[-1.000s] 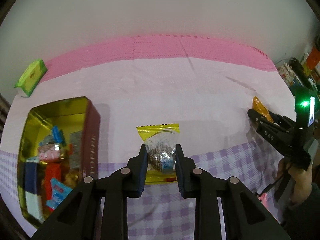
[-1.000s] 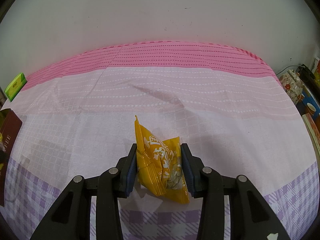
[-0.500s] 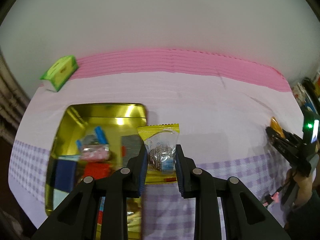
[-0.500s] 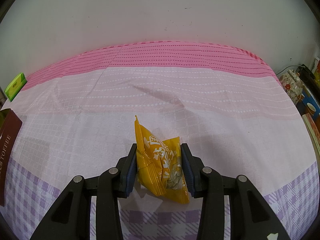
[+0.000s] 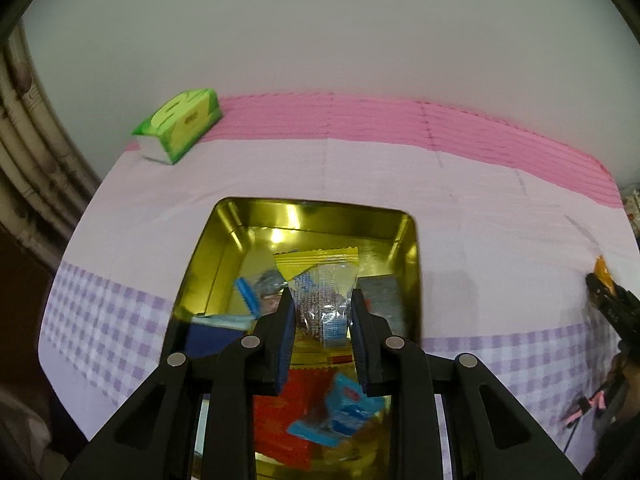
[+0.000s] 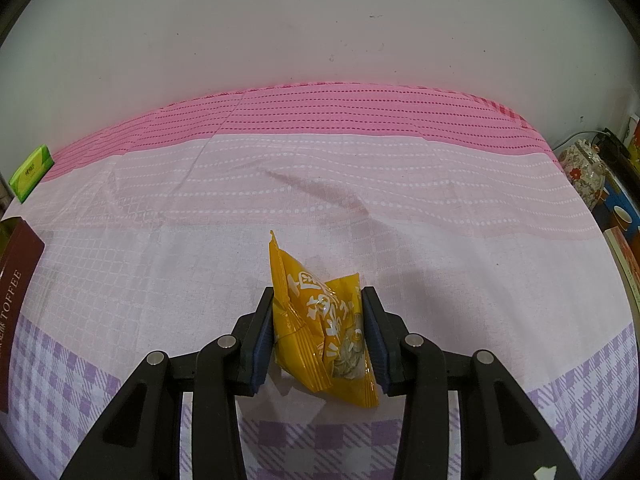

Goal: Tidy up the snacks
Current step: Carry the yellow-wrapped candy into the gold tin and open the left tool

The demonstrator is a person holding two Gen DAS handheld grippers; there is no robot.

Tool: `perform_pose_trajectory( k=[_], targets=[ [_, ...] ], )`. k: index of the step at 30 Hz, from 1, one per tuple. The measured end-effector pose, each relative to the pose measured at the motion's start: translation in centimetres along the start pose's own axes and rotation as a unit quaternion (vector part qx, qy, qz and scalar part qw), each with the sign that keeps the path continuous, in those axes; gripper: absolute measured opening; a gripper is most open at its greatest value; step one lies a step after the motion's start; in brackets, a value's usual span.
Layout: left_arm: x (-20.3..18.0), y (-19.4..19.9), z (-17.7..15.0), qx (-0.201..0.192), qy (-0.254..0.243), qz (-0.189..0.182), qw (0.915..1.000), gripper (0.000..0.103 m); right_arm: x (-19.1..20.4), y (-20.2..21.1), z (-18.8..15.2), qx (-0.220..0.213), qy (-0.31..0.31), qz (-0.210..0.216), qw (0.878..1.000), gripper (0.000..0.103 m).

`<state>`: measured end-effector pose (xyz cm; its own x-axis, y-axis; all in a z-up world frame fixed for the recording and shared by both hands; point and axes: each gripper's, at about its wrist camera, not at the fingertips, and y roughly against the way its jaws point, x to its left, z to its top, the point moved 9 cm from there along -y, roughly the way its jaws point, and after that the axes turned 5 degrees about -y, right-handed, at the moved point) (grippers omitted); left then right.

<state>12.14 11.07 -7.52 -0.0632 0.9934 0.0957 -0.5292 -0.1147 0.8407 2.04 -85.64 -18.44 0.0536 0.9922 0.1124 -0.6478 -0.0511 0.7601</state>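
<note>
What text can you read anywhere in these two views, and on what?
"TOFFEE": on the brown tin side, right wrist view.
Orange packet: white characters, not legible.
Green box: print blurred.
Yellow packet and snacks in the tin: print too small.

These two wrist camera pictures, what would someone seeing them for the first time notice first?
The shiny gold tin full of bright wrapped snacks, open on the pink and lilac tablecloth, with the left gripper holding a clear-and-yellow snack packet right above it. Next, the orange snack bag clamped in the right gripper above the cloth.
</note>
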Motion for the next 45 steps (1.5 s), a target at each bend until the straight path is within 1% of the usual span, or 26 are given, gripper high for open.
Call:
perform_pose_trajectory(
  k=[5, 13, 18, 21, 35, 45],
  targets=[
    [0.6, -1.1, -0.9, 0.008, -0.002, 0.006, 0.9999, 0.026, 0.0, 0.0, 0.0, 0.0, 0.0, 0.0, 1.0, 0.039],
    [1.1, -3.6, -1.8, 0.035, 0.003, 0.006, 0.9994, 0.026, 0.0, 0.0, -0.1, 0.0, 0.0, 0.0, 1.0, 0.039],
    [1.3, -4.5, -2.3, 0.044, -0.008, 0.02, 0.9988, 0.026, 0.0, 0.0, 0.0, 0.0, 0.0, 0.001, 1.0, 0.039],
    [1.4, -5.0, -2.6, 0.052, -0.007, 0.019, 0.9985, 0.026, 0.0, 0.0, 0.0, 0.0, 0.0, 0.001, 1.0, 0.039],
    [1.5, -5.1, -2.6, 0.057, -0.019, 0.028, 0.9978, 0.028, 0.0, 0.1, -0.1, 0.0, -0.001, 0.0, 1.0, 0.04],
    [1.1, -2.6, -1.6, 0.037, -0.019, 0.017, 0.999, 0.029, 0.0, 0.1, -0.1, 0.0, -0.001, 0.0, 1.0, 0.04]
  ],
)
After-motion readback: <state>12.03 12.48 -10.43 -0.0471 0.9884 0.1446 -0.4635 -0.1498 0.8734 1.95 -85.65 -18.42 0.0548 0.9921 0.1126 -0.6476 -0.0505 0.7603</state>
